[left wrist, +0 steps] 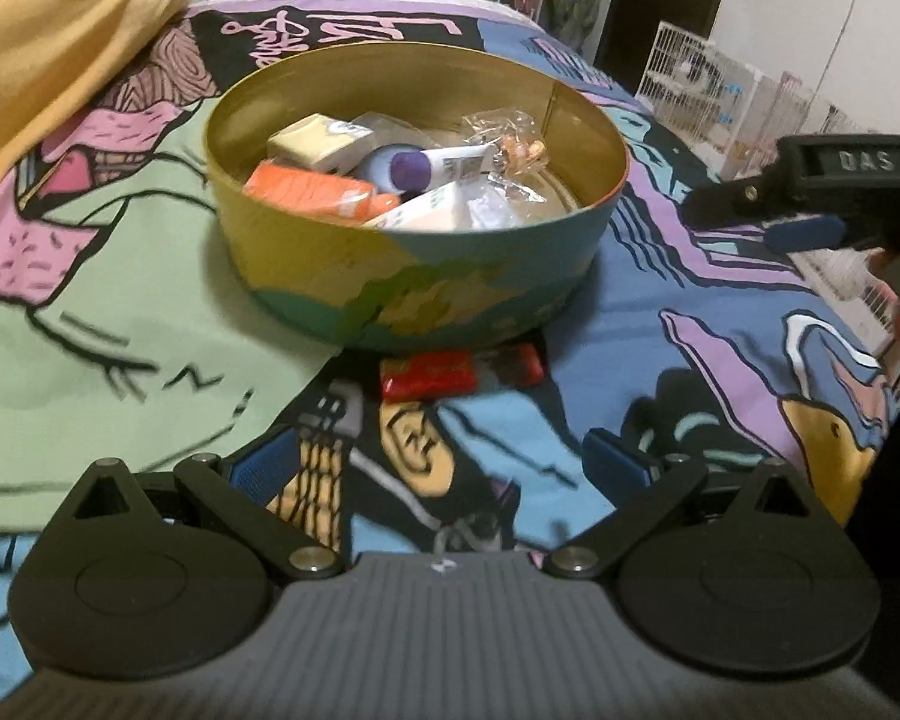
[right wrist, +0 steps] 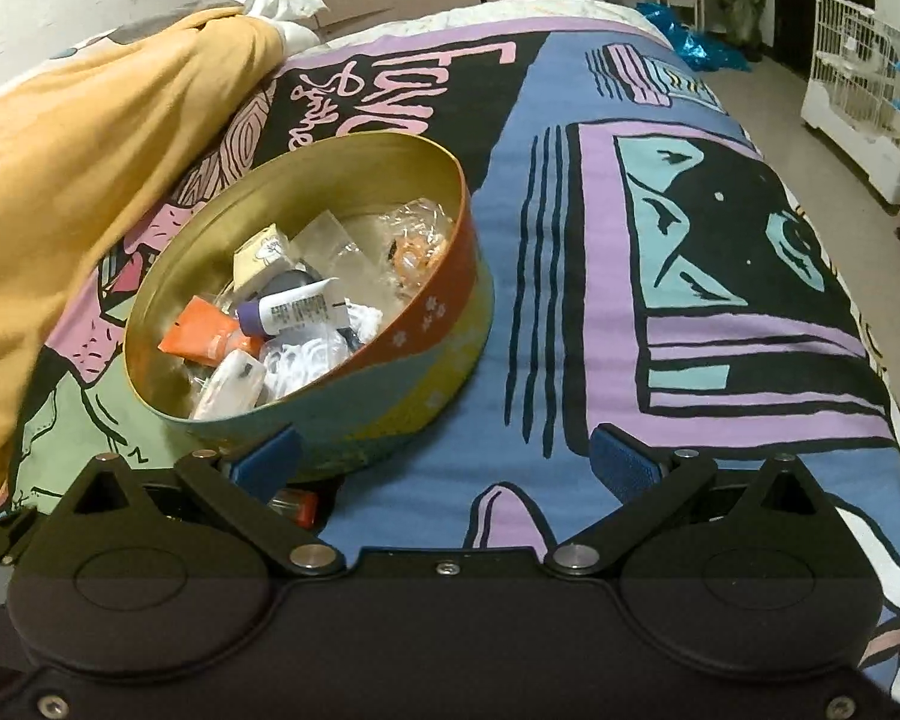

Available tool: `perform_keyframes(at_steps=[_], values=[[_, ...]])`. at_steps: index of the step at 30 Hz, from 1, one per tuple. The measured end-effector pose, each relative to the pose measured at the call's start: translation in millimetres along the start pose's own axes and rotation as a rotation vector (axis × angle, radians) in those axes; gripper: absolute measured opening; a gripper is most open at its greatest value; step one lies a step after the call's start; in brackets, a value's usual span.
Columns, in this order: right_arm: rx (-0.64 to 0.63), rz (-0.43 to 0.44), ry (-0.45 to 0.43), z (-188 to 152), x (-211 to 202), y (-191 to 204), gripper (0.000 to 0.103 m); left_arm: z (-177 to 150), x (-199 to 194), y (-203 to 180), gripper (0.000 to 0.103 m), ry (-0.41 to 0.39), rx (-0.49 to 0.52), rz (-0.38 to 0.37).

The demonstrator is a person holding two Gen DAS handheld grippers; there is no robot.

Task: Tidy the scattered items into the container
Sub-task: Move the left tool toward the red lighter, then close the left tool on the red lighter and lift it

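Note:
A round gold-lined tin stands on the patterned bedspread. It holds several small items: an orange packet, a white tube with a purple cap, a small cream box, clear wrappers. A red packet lies on the bedspread just in front of the tin; a bit of it shows in the right wrist view behind my left finger. My left gripper is open and empty, just short of the red packet. My right gripper is open and empty, right of the tin; it shows in the left wrist view.
A yellow garment is heaped on the bed left of the tin. The bed's right edge drops to the floor, where white wire cages stand.

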State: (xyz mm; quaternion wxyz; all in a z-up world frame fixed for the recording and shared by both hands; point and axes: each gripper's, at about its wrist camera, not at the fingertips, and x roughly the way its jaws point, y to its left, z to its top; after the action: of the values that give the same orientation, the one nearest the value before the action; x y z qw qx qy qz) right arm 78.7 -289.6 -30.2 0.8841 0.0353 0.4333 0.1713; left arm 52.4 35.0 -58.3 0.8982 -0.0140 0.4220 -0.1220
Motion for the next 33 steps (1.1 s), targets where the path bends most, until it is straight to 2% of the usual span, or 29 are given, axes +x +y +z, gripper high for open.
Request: perform_keyframes(at_steps=[8, 15, 19, 21, 22, 23, 24, 33], values=[[0.093, 0.026, 0.014, 2, 6, -16, 0.103, 27, 45, -23, 0.103, 0.087, 0.034, 0.033], [0.151, 0.033, 0.035, 2, 16, -27, 0.103, 38, 72, -23, 0.103, 0.151, -0.028, 0.05], [0.164, 0.033, 0.046, 1, 19, -30, 0.103, 39, 79, -22, 0.103, 0.151, -0.059, 0.07], [0.163, 0.035, 0.047, 1, 21, -30, 0.103, 39, 80, -24, 0.101, 0.145, -0.057, 0.073], [0.162, 0.035, 0.049, 2, 21, -30, 0.103, 39, 81, -25, 0.096, 0.143, -0.049, 0.08], [0.162, 0.034, 0.052, 2, 22, -30, 0.103, 38, 81, -26, 0.086, 0.141, -0.038, 0.099], [0.161, 0.033, 0.055, 2, 23, -30, 0.103, 37, 81, -26, 0.082, 0.133, -0.031, 0.113], [0.166, 0.023, 0.073, 1, 27, -31, 0.103, 31, 67, -24, 0.082, 0.139, -0.007, 0.092]])
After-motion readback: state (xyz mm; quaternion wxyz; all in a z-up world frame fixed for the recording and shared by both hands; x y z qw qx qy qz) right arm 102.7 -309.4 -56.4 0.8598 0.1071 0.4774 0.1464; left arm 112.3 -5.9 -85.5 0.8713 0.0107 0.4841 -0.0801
